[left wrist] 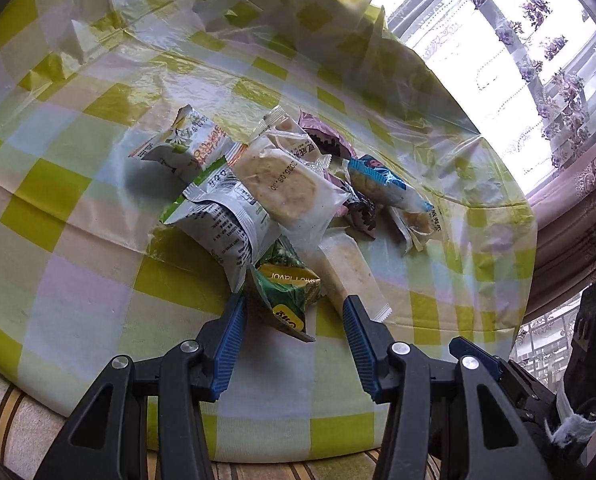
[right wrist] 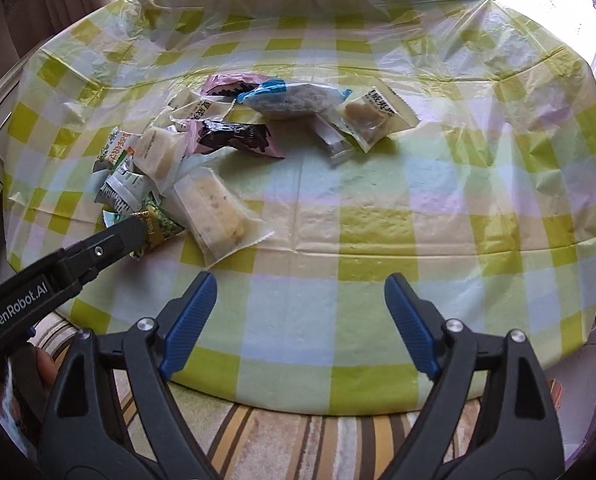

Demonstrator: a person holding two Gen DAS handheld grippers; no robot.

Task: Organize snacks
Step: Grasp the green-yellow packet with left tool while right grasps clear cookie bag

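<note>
While the checked cloth fills nearly all I see, the snacks lie in a loose heap on its left half, seen from my right tongs, and straight ahead of my left ones. Curtains and a bright window sit beyond the far edge.

My right tongs hang spread wide over bare cloth near the front edge, gripping nothing, well apart from the heap. My left tongs are spread too, their blue pads either side of the green pack, which sits between them at the heap's near end; I cannot tell whether either pad touches it.

Behind the green pack lies a white printed pack, with a clear-wrapped biscuit leaning over it. A long pale bar lies just right of the green pack, its end beside my right pad. Farther back are a blue-ended pack and a pink-and-dark wrapper. In the right view, a small clear sachet rests at the heap's right end.
</note>
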